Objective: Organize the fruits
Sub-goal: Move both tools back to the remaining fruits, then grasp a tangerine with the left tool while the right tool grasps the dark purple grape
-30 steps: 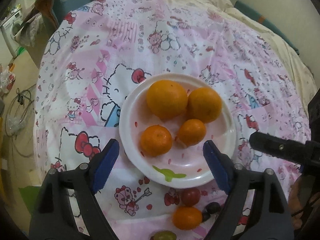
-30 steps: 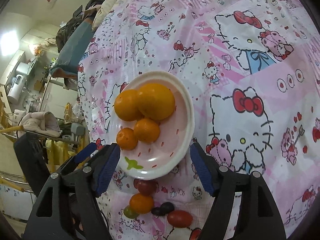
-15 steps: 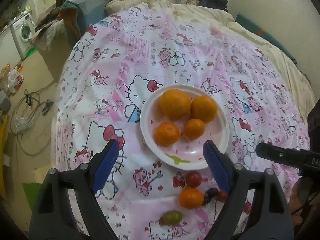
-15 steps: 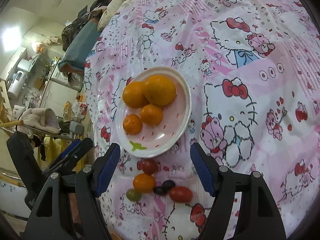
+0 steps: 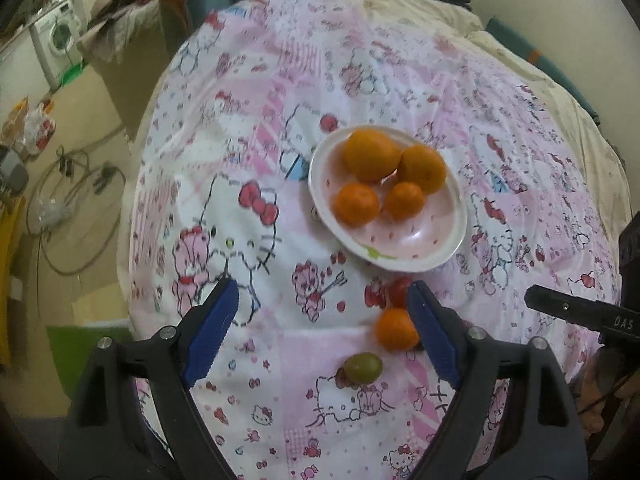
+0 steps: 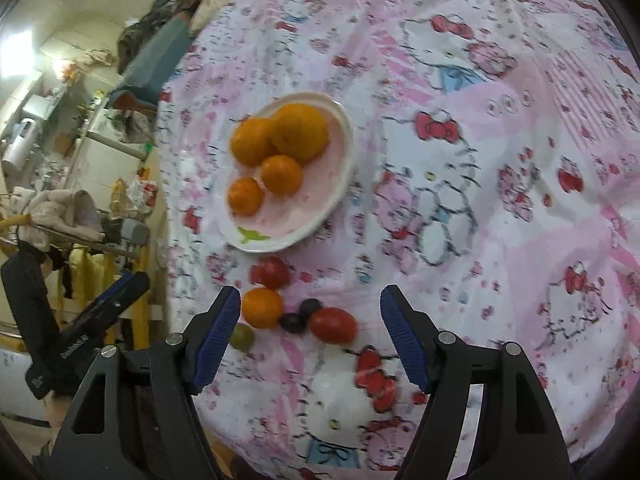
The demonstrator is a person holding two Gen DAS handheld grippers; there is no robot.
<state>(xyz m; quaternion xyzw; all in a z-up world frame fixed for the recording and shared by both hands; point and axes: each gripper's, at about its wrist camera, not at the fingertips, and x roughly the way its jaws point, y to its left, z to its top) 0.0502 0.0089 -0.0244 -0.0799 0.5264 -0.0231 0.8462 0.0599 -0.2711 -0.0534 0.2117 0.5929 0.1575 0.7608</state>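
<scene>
Both tongs were spread and empty. The left gripper [image 5: 322, 330] and the right gripper [image 6: 311, 334] had each drawn back and up from the plate [image 5: 448, 256] over the last second: a second earlier the plate filled the gap between their fingers, and now it sat well ahead of them on the cartoon-cat bedspread [image 5: 248, 128]. Four oranges [image 5: 373, 155] lay on the plate just as they had then, two large at the far side and two small nearer, so nothing had been added or taken.

The retreat brought the loose fruit into fuller view. In the right view a red tomato [image 6: 271, 272] lay just beside the plate's near rim, then a small orange [image 6: 262, 307], two dark grapes [image 6: 301, 314] touching each other, an oblong red tomato [image 6: 332, 324] and a green grape [image 6: 242, 336]. These were probably the pieces left to sort, and the right gripper looked best lined up with them.

In the left view the blue right finger [image 5: 430, 336] covered part of the round tomato and hid the dark grapes and the oblong tomato. Motion blur smeared both views, so whether the dark pair were grapes or small plums could not be settled.
</scene>
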